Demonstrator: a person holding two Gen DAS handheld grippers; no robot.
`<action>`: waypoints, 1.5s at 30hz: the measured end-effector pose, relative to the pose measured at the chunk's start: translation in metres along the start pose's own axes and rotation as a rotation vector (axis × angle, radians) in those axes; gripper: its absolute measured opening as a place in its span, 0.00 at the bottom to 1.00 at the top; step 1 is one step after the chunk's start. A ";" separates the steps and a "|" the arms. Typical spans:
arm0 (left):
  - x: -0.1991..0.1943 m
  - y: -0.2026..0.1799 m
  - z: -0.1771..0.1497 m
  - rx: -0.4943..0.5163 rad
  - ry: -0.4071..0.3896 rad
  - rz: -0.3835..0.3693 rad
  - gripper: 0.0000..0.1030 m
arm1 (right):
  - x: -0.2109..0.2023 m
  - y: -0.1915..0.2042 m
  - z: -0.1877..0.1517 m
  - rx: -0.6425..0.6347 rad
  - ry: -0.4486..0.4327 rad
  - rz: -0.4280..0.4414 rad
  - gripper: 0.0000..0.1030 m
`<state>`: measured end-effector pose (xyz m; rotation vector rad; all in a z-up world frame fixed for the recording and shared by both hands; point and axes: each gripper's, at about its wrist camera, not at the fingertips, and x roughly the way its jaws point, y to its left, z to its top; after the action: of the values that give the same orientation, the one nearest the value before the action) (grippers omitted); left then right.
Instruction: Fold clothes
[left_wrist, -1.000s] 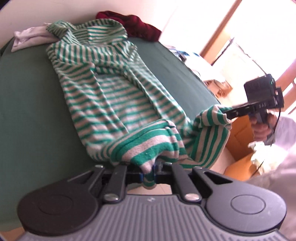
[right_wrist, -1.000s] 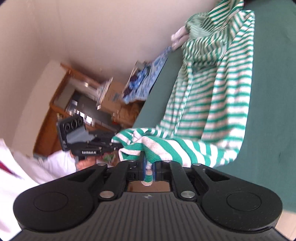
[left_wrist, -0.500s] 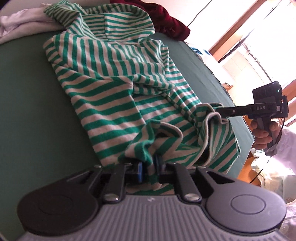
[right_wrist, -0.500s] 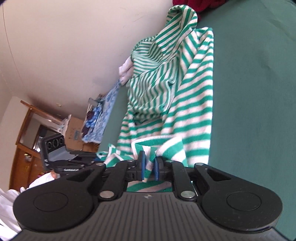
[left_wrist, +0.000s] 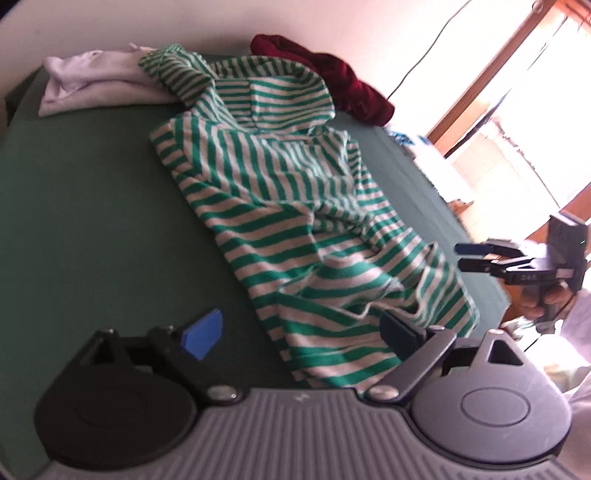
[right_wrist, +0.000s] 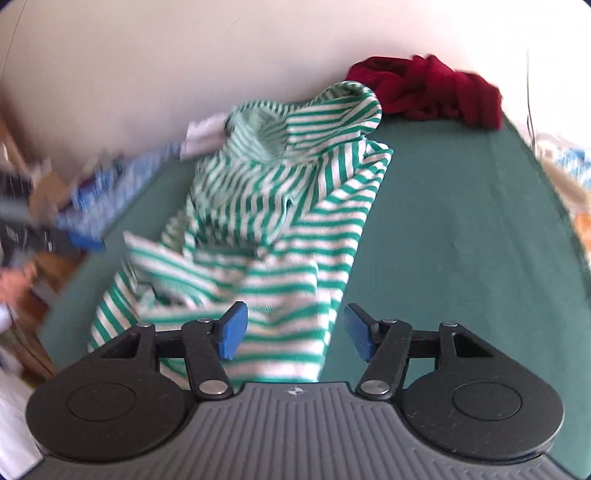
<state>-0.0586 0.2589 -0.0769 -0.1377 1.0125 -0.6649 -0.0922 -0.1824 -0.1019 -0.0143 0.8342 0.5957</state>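
Light source: daylight floods in through the window (left_wrist: 524, 122) on my right, blown out to white.
Glare: a pale haze washes my left view's upper right.
Shadow: my left gripper (left_wrist: 301, 332) sits dark against the green surface (left_wrist: 92, 229).
Blur: my right view smears along its left edge; the striped garment (right_wrist: 266, 221) looks soft.
Distortion: fisheye bends both views' edges, corners black.

We count one green-and-white striped hoodie (left_wrist: 295, 229) on one green bed (left_wrist: 92, 229). At its twelve o'clock end lie one dark red garment (left_wrist: 332, 77) and one white garment (left_wrist: 92, 74). We see two hand-held grippers, the left hand-held gripper (left_wrist: 303, 332) and the right hand-held gripper (right_wrist: 295, 332), with four blue pads (right_wrist: 232, 328) in all.
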 end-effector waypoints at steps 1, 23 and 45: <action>0.008 -0.005 -0.004 0.020 0.017 0.026 0.86 | 0.003 0.004 -0.002 -0.052 0.018 -0.027 0.56; 0.030 -0.049 0.003 -0.029 -0.110 0.382 0.44 | 0.042 -0.036 0.030 -0.040 -0.050 0.075 0.25; 0.021 -0.086 -0.097 0.040 -0.042 0.199 0.06 | 0.103 0.093 0.073 -0.467 0.017 0.278 0.02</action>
<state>-0.1697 0.1969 -0.1100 -0.0154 0.9580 -0.4985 -0.0347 -0.0366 -0.1047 -0.3336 0.7029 1.0445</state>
